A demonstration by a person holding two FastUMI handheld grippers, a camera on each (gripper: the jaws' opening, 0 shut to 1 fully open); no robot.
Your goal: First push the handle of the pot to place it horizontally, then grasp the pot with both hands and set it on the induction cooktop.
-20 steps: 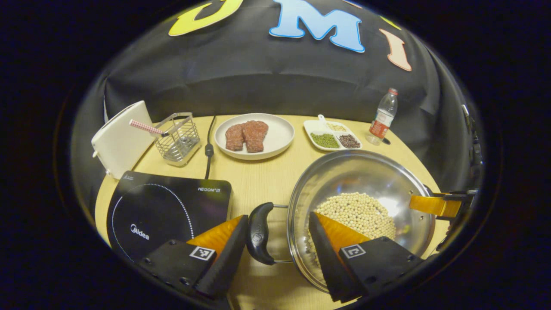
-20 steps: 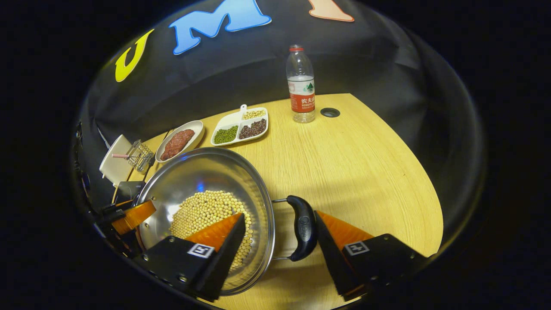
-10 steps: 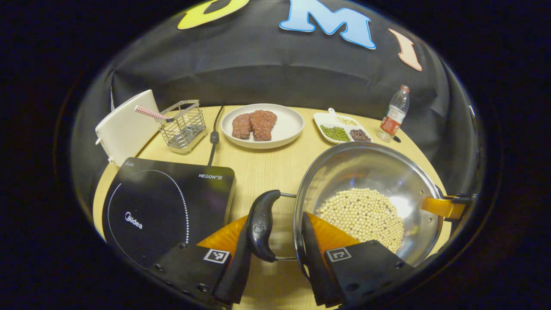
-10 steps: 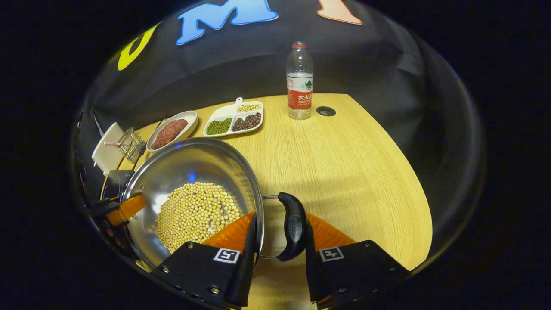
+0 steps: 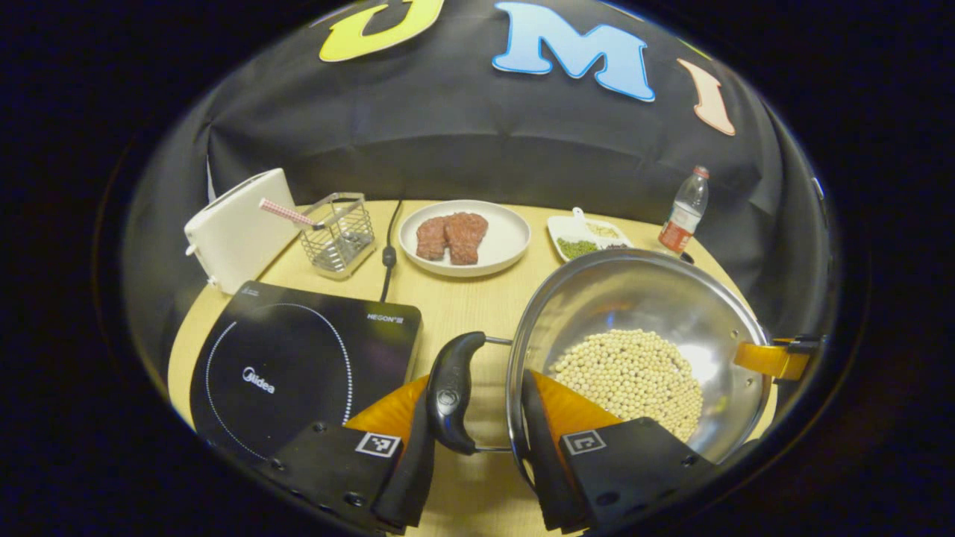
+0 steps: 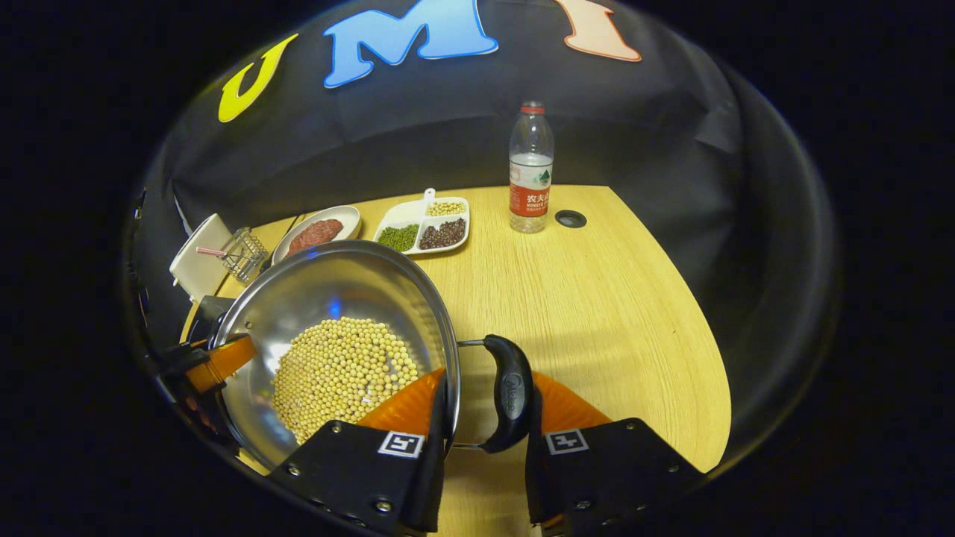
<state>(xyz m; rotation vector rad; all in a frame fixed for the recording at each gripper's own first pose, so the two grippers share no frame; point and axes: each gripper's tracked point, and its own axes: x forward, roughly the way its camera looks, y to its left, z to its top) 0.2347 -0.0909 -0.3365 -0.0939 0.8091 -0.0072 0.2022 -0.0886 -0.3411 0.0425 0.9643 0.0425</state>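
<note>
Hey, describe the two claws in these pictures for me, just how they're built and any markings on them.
The left claw and the right claw look alike: two wedge-shaped fingers on blocky black mounts fixed with small screws. Each mount carries a small square black-and-white marker. No cables or sleeves can be seen.

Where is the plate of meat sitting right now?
In the left gripper view the plate of meat sits at the table's far edge, between the wire basket on its left and the divided bean dish on its right.

Cloth-walled booth, kitchen tabletop point(image 6: 597, 298)
</note>
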